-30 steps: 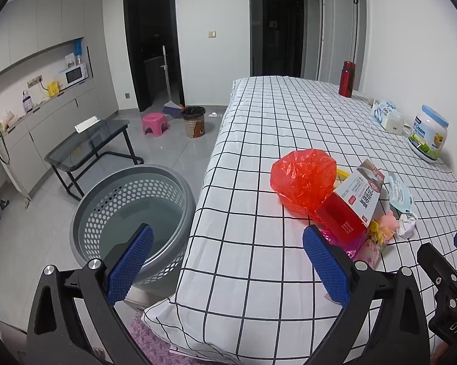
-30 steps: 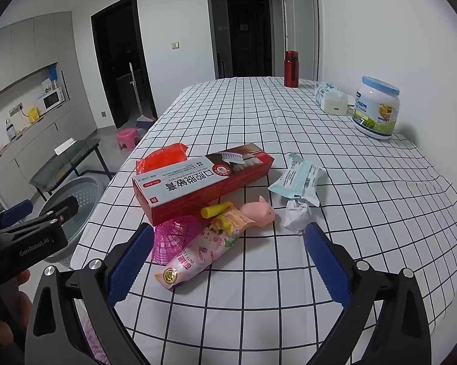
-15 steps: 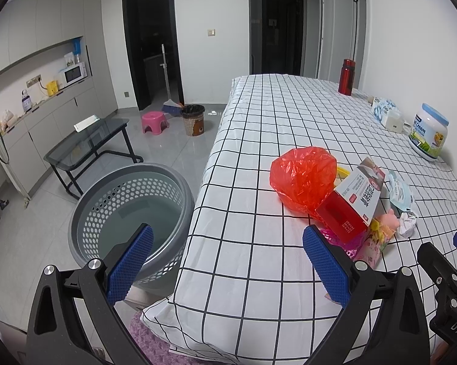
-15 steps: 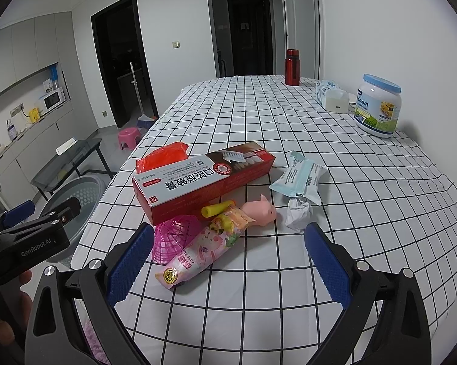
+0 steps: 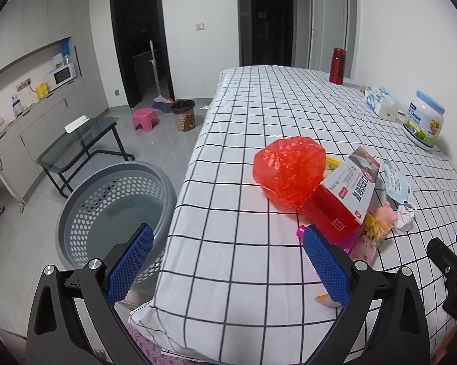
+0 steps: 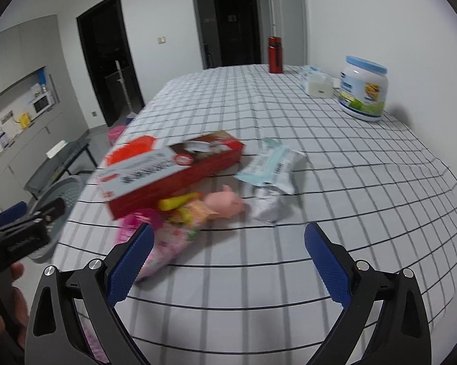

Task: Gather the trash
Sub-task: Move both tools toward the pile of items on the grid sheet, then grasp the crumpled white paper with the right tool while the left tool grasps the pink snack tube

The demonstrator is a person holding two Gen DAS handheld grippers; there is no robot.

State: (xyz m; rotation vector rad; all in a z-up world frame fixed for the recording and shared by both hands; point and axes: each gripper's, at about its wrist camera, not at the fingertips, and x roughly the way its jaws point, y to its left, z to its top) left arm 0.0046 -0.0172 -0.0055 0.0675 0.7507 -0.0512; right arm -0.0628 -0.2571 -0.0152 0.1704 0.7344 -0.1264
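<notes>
1. We see two grippers. The left gripper [image 5: 228, 261], at the bottom of its own view, has its fingers spread wide with nothing between them.
2. The right gripper [image 6: 228, 258], at the bottom of its own view, also has its fingers wide and holds nothing. That view is blurred.
3. The trash lies in one pile on the checked bench [image 5: 243, 243], right of centre in the left view and left of centre in the right view.
4. We count one red bag [image 5: 289, 172], crumpled, touching the far left side of one red-and-white box [image 5: 347, 194].
5. The box lies tilted over the pile. Below it in the right view we count one pink pig toy [image 6: 225, 202], one yellow piece [image 6: 176, 202], one pink packet [image 6: 170, 243] and one pink mesh item [image 6: 137, 222].
6. Just right of the pig we count one crumpled white wrapper [image 6: 268, 206] and, behind it, one pale blue pack [image 6: 271, 164].
7. One grey basket [image 5: 112, 213] stands on the floor at the lower left of the left view, just beside the bench's edge.
8. Well apart from the pile, at the upper right of the right view, we count one red bottle [image 6: 275, 51], one white jar [image 6: 363, 89] with a blue lid, and one wipes pack [image 6: 315, 82].
</notes>
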